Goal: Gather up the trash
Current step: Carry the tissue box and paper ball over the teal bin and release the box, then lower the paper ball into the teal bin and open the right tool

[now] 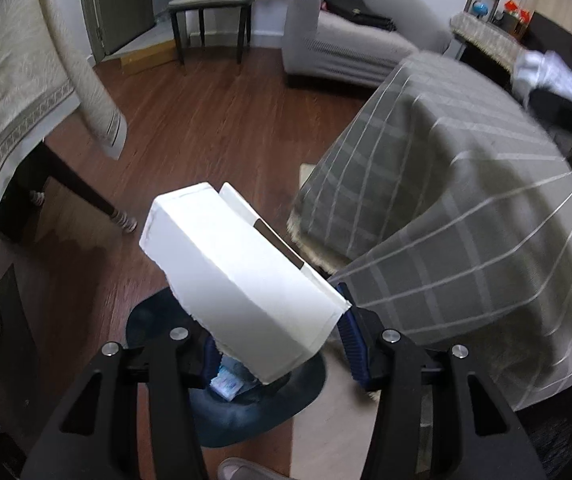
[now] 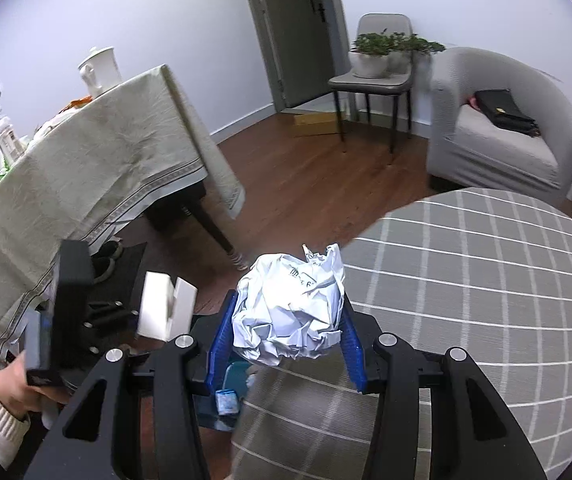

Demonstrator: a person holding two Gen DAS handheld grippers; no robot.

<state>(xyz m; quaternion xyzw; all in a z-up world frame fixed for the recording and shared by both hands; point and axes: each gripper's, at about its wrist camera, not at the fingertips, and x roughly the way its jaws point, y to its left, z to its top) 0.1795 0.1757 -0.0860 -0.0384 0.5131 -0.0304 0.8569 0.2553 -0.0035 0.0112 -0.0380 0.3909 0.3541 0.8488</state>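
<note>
My left gripper [image 1: 280,344] is shut on a white cardboard box [image 1: 242,280] and holds it tilted above a dark blue trash bin [image 1: 230,420] on the floor. A small blue-white wrapper [image 1: 226,386] lies inside the bin. My right gripper [image 2: 286,340] is shut on a crumpled white paper ball [image 2: 292,312] at the edge of the grey checked table [image 2: 466,300]. The right wrist view also shows the left gripper's body [image 2: 70,300] with the white box [image 2: 166,304] at lower left, and the bin [image 2: 230,396] below the paper ball.
A table with a beige cloth [image 2: 86,168] stands to the left, shoes [image 2: 106,260] under it. A chair with potted plants [image 2: 378,68] and a grey armchair with a black bag [image 2: 502,112] stand at the back. The wooden floor [image 1: 214,128] lies between them.
</note>
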